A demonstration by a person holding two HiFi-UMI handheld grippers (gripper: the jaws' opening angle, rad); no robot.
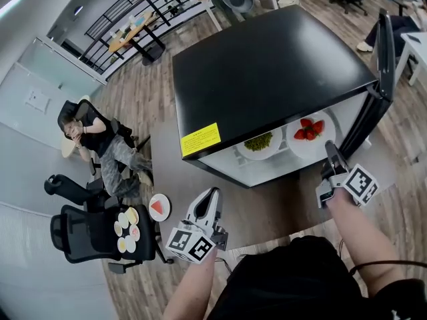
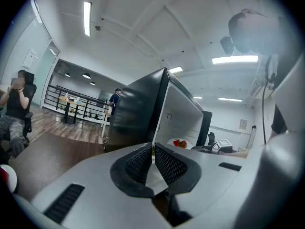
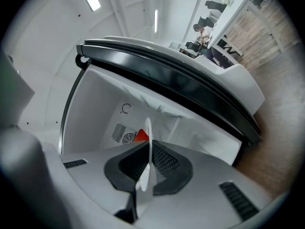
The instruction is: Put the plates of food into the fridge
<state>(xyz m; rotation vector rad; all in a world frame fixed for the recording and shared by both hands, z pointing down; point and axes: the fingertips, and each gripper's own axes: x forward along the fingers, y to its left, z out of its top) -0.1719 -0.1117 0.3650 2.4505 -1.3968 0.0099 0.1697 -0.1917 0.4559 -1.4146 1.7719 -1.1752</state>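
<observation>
Holding the strawberry plate level in the fridge, right claw clamps its rim; left claw clenched

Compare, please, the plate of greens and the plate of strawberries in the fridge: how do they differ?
The plate of greens carries a green heap; the plate of strawberries, red berries. The right tongs clamp the plate of strawberries by its rim; nothing grips the plate of greens. The plate of strawberries lies nearer the open door than the plate of greens. Both are white, round and inside the fridge.
</observation>
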